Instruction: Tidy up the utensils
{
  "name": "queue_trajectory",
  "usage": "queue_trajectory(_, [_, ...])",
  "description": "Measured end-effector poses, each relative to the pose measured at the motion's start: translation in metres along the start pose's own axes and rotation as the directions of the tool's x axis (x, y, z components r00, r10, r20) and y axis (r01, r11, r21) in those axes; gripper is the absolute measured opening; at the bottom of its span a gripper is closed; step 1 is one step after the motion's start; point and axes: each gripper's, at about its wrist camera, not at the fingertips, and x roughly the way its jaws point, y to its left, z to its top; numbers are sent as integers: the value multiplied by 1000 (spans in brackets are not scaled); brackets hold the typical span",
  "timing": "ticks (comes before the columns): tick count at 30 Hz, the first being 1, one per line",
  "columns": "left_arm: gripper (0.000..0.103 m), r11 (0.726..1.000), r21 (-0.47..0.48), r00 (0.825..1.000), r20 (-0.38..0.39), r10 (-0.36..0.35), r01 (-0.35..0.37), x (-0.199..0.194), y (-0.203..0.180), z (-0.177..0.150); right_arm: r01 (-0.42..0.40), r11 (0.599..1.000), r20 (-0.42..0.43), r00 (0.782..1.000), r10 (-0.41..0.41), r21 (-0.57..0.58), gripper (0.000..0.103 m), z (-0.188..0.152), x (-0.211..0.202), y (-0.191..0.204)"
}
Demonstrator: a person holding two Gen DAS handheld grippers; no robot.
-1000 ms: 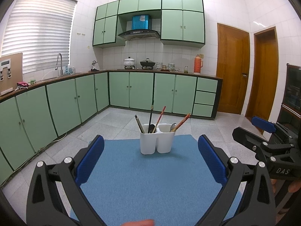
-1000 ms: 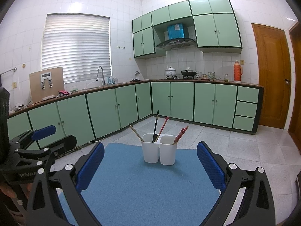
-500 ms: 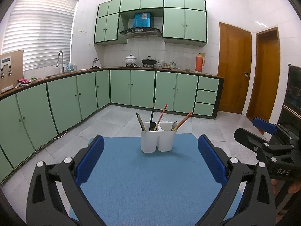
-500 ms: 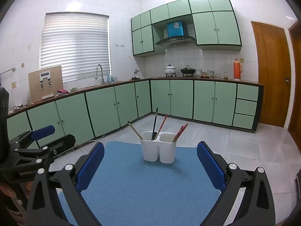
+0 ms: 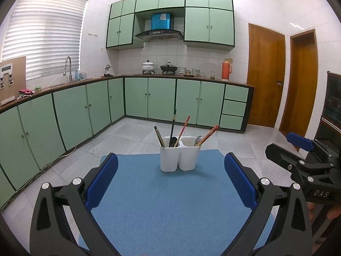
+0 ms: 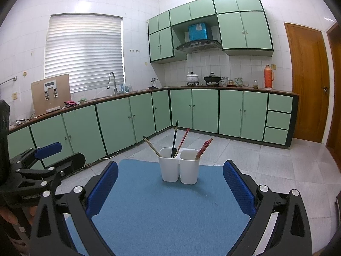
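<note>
A white two-compartment utensil holder (image 5: pixel 180 156) (image 6: pixel 179 168) stands near the far edge of a blue mat (image 5: pixel 170 202) (image 6: pixel 166 209). Its left cup holds several chopsticks (image 5: pixel 172 128) and a dark utensil. Its right cup holds red-brown chopsticks (image 5: pixel 210 133) (image 6: pixel 204 148) and a metal spoon (image 5: pixel 198 139). My left gripper (image 5: pixel 170 179) is open and empty, well short of the holder. My right gripper (image 6: pixel 170 180) is open and empty, also short of the holder. Each gripper shows at the edge of the other's view.
The mat lies on a table over a grey tiled floor. Green base cabinets (image 5: pixel 149 98) run along the left and back walls. Wooden doors (image 5: pixel 266 76) stand at the right. A dark cabinet (image 5: pixel 332 100) is at the far right.
Both views have tilted slightly upward, so the holder sits a little lower in frame. An orange object at the bottom edge of the left wrist view has gone out of sight. The jaws stay open.
</note>
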Motion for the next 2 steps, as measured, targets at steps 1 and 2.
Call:
queue_trajectory(1, [97,1000,-1,1000,0,-1,1,1,-1,0,-1,1000,0,1000,1,0,97,0,0,0])
queue_trajectory(2, [97,1000,-1,1000,0,-1,1,1,-1,1,-1,1000,0,1000,1,0,97,0,0,0])
